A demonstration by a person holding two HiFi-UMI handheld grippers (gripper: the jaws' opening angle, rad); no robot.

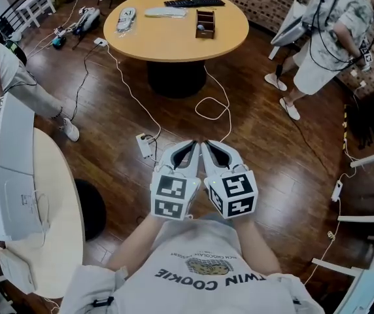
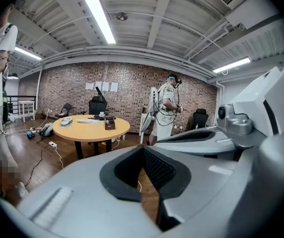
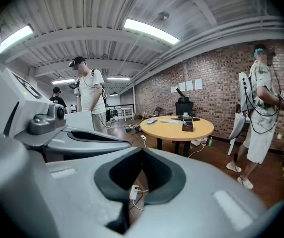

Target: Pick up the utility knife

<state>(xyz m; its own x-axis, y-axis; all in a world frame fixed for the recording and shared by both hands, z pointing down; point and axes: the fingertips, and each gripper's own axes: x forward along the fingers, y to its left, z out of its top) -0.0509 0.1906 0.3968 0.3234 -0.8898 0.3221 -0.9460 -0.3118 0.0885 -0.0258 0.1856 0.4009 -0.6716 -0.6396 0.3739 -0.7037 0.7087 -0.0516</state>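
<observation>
– Utility knife in sight anywhere?
– Not surely. Probably somewhere on the round table, well ahead across the wooden floor. Too small to tell apart from the keyboard, the wooden box and the pale clutter near the far rim.
– And the left gripper, the right gripper?
– Both pressed together, empty, held side by side close to the chest, well apart from the table.
– So, how to go about it?
– Close the distance first. Mind the cables and the power strip on the floor just ahead. Keep clear of the person standing right of the table. Once near, look down, find the knife and pick one gripper. Spread its jaws wide before lowering, then pinch across the handle's narrow width, away from any exposed blade.
</observation>
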